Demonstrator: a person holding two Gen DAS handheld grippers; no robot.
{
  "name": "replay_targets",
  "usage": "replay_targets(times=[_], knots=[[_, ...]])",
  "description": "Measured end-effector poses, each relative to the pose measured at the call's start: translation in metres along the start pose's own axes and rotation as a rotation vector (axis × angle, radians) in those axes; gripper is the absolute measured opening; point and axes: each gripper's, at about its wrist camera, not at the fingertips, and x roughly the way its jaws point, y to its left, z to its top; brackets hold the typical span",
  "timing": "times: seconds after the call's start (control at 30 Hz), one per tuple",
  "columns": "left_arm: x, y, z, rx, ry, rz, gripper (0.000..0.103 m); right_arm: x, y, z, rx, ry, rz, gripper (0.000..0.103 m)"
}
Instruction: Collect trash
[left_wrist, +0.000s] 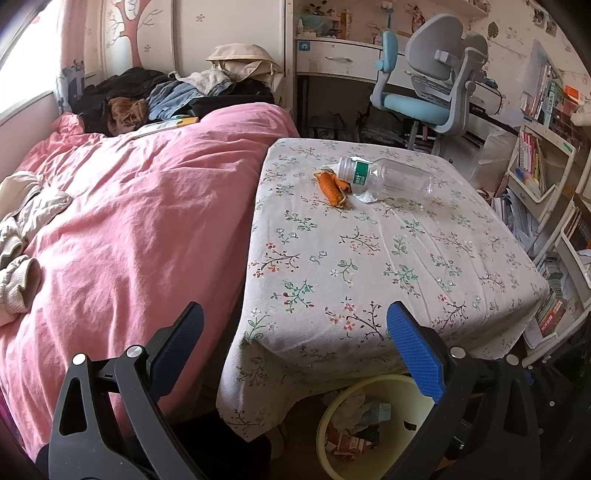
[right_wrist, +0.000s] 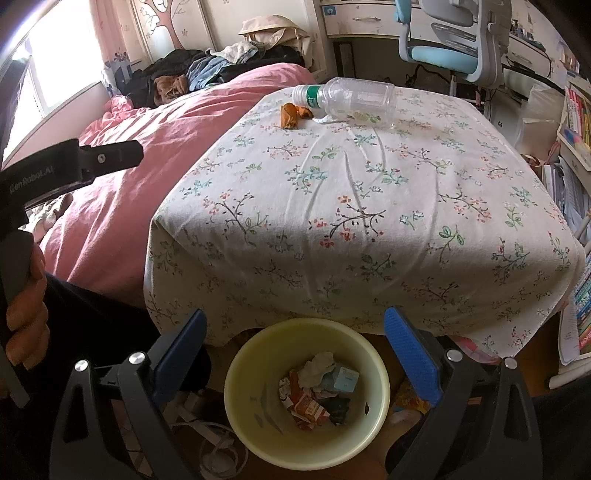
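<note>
An empty clear plastic bottle (left_wrist: 388, 175) with a green label lies on its side at the far part of the floral-cloth table (left_wrist: 369, 266). An orange peel (left_wrist: 332, 188) lies next to its neck, with a bit of clear wrapper under the bottle. Both also show in the right wrist view: bottle (right_wrist: 351, 96), peel (right_wrist: 290, 115). A pale yellow bin (right_wrist: 236, 373) holding crumpled wrappers stands on the floor under the table's near edge; its rim shows in the left wrist view (left_wrist: 325, 410). My left gripper (left_wrist: 295, 350) is open and empty near the table's front corner. My right gripper (right_wrist: 295, 354) is open and empty above the bin.
A bed with a pink duvet (left_wrist: 129, 221) and piled clothes lies left of the table. A blue-and-grey desk chair (left_wrist: 432, 88) and desk stand behind. Shelves of books (left_wrist: 535, 162) line the right side. The left gripper's body (right_wrist: 55, 173) shows at the right wrist view's left edge.
</note>
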Motion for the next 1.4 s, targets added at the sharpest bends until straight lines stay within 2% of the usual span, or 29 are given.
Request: replay_targets(times=[1.4], knots=[[0.0016,-0.0014,-0.0016,-0.004,0.003,-0.01,0.096,0.0041,0.0008,-0.0025,-0.009,0.01,-0.009,0.093]])
